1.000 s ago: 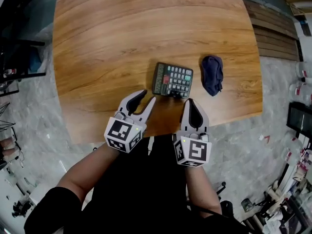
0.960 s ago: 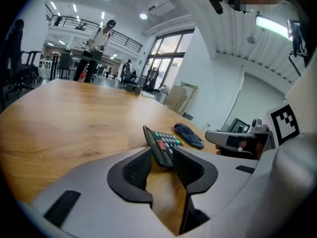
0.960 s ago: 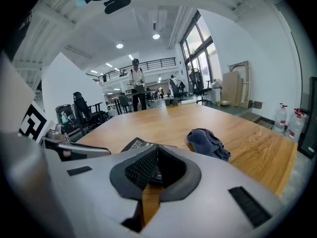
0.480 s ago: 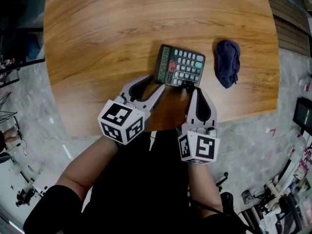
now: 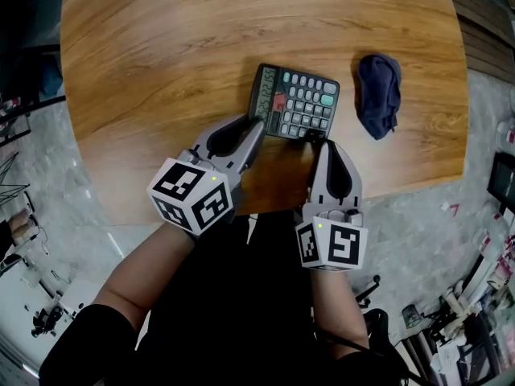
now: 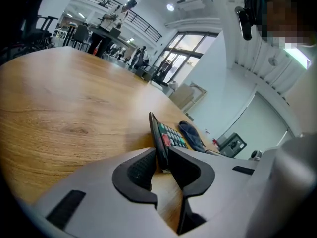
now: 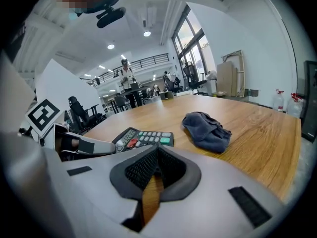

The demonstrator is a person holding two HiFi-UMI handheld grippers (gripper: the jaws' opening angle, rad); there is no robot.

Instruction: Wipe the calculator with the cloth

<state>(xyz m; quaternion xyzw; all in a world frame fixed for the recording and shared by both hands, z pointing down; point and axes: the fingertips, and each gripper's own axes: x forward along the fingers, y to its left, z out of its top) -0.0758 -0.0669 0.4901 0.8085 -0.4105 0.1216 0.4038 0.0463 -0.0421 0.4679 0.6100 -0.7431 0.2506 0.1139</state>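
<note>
At the counter's [image 5: 161, 71] near edge, the left gripper [image 5: 256, 125] jaws are closing on the calculator's [image 5: 298, 107] near left corner, the right gripper [image 5: 320, 143] jaws are closed and empty, and the cloth [image 5: 378, 95] lies right.

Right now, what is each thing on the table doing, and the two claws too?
calculator: face up, numbers showing on its screen, near left corner between the left claw's jaws.
cloth: bunched in a heap, apart from the calculator, nothing touching it.
left claw: jaws closing on the calculator's corner.
right claw: shut and empty, tip by the calculator's near edge.
</note>
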